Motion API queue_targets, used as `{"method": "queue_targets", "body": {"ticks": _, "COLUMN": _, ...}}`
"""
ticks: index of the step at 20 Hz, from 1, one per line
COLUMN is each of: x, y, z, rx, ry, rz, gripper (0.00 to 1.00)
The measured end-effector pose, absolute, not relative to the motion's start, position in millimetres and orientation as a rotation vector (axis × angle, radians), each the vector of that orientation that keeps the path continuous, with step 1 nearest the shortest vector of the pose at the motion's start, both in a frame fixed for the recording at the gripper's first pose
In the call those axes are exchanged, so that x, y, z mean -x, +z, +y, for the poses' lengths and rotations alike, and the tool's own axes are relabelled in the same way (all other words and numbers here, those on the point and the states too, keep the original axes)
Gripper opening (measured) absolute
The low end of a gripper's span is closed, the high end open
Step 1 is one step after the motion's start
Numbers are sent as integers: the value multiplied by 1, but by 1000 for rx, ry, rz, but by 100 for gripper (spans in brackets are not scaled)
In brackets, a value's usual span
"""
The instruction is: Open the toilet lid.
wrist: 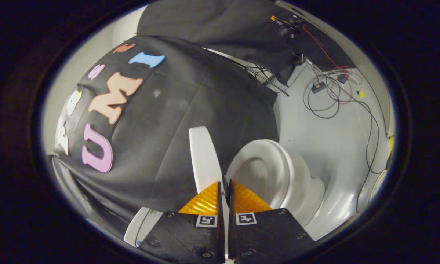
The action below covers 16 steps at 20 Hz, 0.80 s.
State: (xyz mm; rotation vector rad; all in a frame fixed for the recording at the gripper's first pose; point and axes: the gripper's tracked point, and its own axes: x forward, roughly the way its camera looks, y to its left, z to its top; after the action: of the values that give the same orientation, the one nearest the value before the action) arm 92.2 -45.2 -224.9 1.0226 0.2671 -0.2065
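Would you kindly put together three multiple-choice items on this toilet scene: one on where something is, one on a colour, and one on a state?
1. Where is the toilet lid relative to the gripper?
A. Its edge sits between the fingers
B. Far beyond the cables
C. Lying flat on the floor

2. What colour is the toilet bowl?
A. Black
B. White
C. Blue

3. What state is the toilet lid in?
A. Flat down over the bowl
B. Raised off the bowl
C. Broken in two

Answers: 1 A, the fingers close narrowly on the lid's edge; 2 B, bowl and seat show white; 3 B, the lid stands clear of the bowl, whose opening is exposed beside it.
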Motion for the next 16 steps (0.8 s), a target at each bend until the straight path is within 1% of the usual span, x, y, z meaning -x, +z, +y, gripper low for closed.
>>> {"method": "queue_targets", "body": {"ticks": 5, "x": -88, "y": -184, "z": -8, "rx": -853, "ry": -213, "rz": 287, "gripper": 4}}
{"method": "queue_targets", "body": {"ticks": 11, "x": -83, "y": -167, "z": 18, "rx": -462, "ry": -176, "rz": 429, "gripper": 5}}
{"method": "queue_targets", "body": {"ticks": 16, "x": -78, "y": -138, "z": 57, "rx": -407, "ry": -95, "rz": 353, "gripper": 4}}
